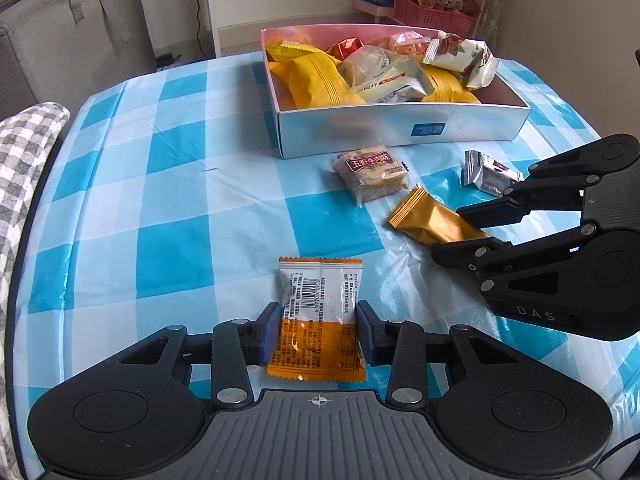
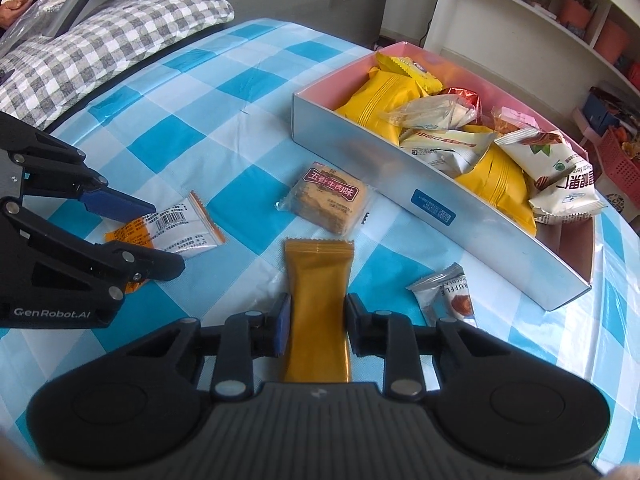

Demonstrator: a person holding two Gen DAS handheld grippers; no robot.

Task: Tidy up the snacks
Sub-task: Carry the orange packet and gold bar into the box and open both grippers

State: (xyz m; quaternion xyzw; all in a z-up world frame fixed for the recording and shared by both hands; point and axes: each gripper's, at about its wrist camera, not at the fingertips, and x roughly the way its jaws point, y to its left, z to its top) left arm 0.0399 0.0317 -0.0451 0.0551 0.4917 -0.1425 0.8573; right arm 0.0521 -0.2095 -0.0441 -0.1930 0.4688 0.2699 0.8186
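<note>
A white-and-orange snack packet (image 1: 320, 296) lies flat on the blue checked tablecloth (image 1: 160, 200), and my left gripper (image 1: 318, 328) is shut on its lower half, a pad against each side. To its right, my right gripper (image 2: 316, 324) is shut on the near end of a gold wrapped bar (image 2: 318, 276), which also lies on the cloth. Each gripper shows in the other's view: the right gripper (image 1: 448, 234) on the gold bar (image 1: 428, 220), the left gripper (image 2: 166, 238) over the white-and-orange packet (image 2: 180, 228). Behind them stands a white box (image 1: 400, 128) holding several snack packets.
A clear-wrapped beef cracker (image 1: 370, 172) and a small silver truffle packet (image 1: 488, 174) lie loose in front of the box (image 2: 380, 176). A grey checked cushion (image 1: 24, 148) borders the table's left edge. Shelves with a pink basket (image 1: 432, 12) stand beyond the table.
</note>
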